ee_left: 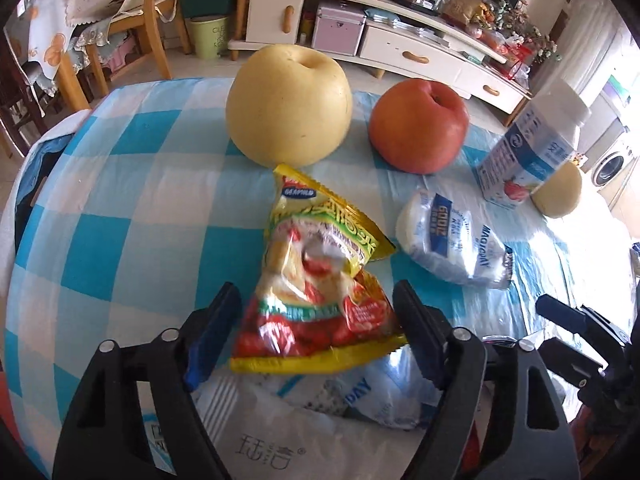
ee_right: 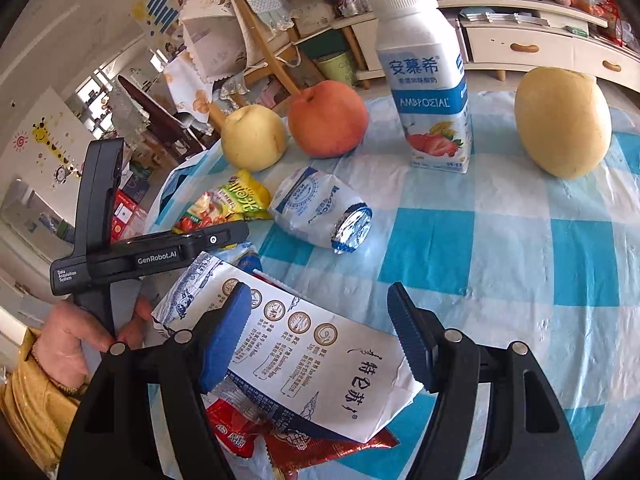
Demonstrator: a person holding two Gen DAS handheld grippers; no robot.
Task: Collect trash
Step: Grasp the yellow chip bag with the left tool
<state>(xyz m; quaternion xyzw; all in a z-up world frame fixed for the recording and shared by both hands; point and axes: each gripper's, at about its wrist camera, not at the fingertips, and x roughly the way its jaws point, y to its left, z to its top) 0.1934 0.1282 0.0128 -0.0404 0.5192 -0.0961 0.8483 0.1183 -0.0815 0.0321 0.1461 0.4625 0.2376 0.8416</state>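
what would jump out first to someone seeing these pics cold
Fruit at the far side of the blue checked tablecloth: a big yellow pear beside a red apple, with an upright white yogurt bottle near them. In front, the open left tool straddles a crumpled yellow-red snack wrapper, while the open right tool hovers over a white milk pouch.

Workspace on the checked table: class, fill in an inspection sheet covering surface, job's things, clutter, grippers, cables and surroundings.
Surface: blue and white checked tablecloth, wrinkled.
Job's things: yellow and red snack wrapper, crumpled; crushed white and blue pack on its side; flat white pouch; red wrappers under it.
Clutter: two yellow pears, red apple, upright yogurt bottle.
Grippers: left gripper open, fingers either side of the snack wrapper; right gripper open over the white pouch.
Cables: nothing seen.
Surroundings: white cabinet, wooden chair, green bin.
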